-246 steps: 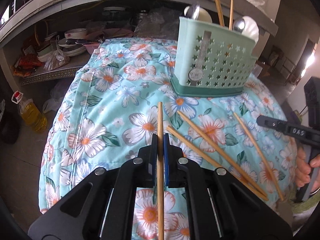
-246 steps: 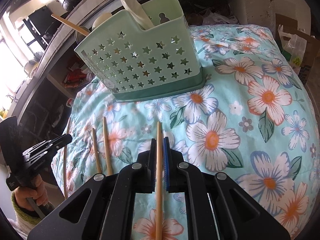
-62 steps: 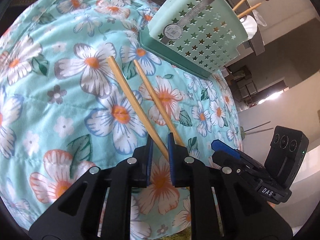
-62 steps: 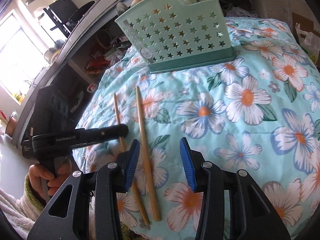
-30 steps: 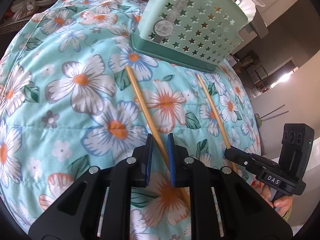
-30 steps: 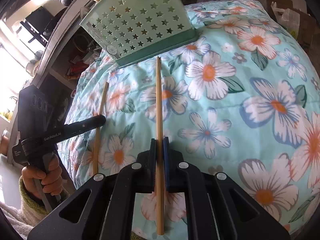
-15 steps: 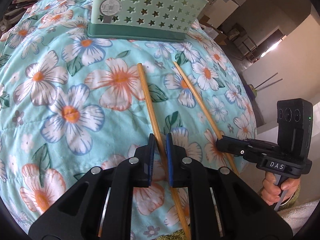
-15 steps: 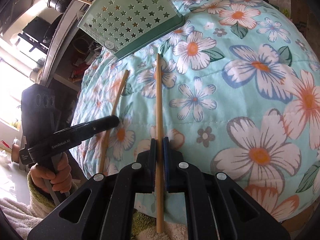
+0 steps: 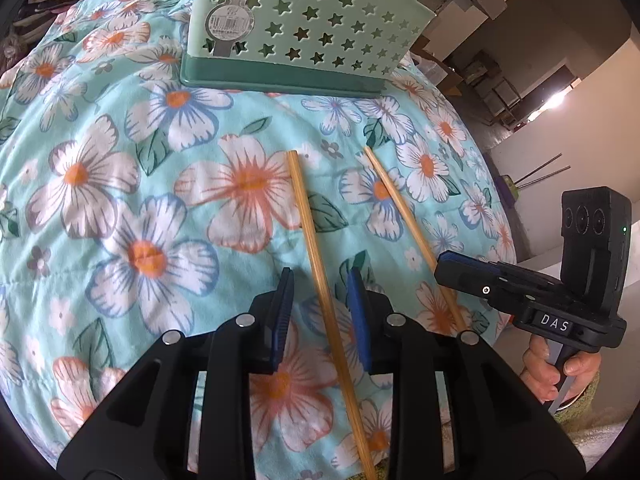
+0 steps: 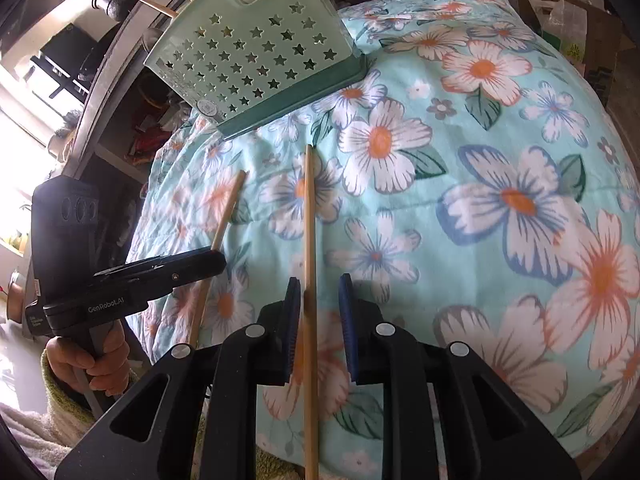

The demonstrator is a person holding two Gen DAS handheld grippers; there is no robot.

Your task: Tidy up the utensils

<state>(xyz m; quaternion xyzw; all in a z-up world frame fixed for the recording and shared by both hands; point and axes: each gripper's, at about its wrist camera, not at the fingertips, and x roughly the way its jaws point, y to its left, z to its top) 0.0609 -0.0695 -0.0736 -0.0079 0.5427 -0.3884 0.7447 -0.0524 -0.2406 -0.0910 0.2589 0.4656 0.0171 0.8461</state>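
The left gripper (image 9: 320,304) stands open, a thin bamboo chopstick (image 9: 316,248) lying loose between its blue pads on the floral turquoise cloth (image 9: 132,184). The right gripper (image 10: 320,308) gapes likewise around a second bamboo chopstick (image 10: 309,232), gripping nothing. Beyond both sits the mint-green star-punched utensil basket (image 9: 320,20).

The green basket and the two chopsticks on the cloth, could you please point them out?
green basket (image 9: 320,12): left wrist view, star-holed front wall.
chopstick between the left gripper's open jaws (image 9: 308,224): left wrist view, mid-shaft.
second chopstick (image 9: 400,208): left wrist view, mid-shaft.
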